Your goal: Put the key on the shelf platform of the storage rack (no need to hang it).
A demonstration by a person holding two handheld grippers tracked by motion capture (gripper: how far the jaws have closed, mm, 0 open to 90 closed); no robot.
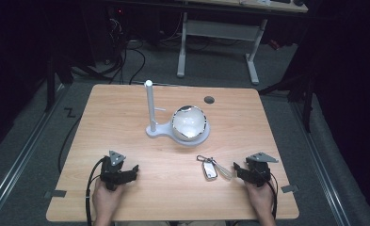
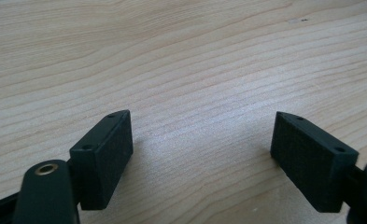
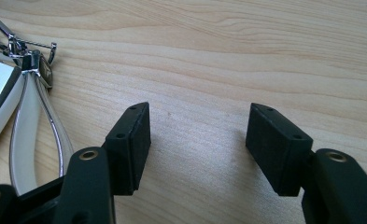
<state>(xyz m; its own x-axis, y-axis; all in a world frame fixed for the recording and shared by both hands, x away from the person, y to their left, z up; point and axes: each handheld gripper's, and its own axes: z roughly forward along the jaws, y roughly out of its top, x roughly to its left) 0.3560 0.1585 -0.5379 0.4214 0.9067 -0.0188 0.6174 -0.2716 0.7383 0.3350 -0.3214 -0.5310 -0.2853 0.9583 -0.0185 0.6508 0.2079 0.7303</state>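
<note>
Right gripper rests on the wooden table at roughly 4 o'clock, jaws wide apart with bare wood between them. The keychain lies flat just beside it, toward 9 o'clock from that gripper. Left gripper sits at 8 o'clock, jaws likewise spread and empty. A white stand with a bowl occupies the table's centre.
</note>
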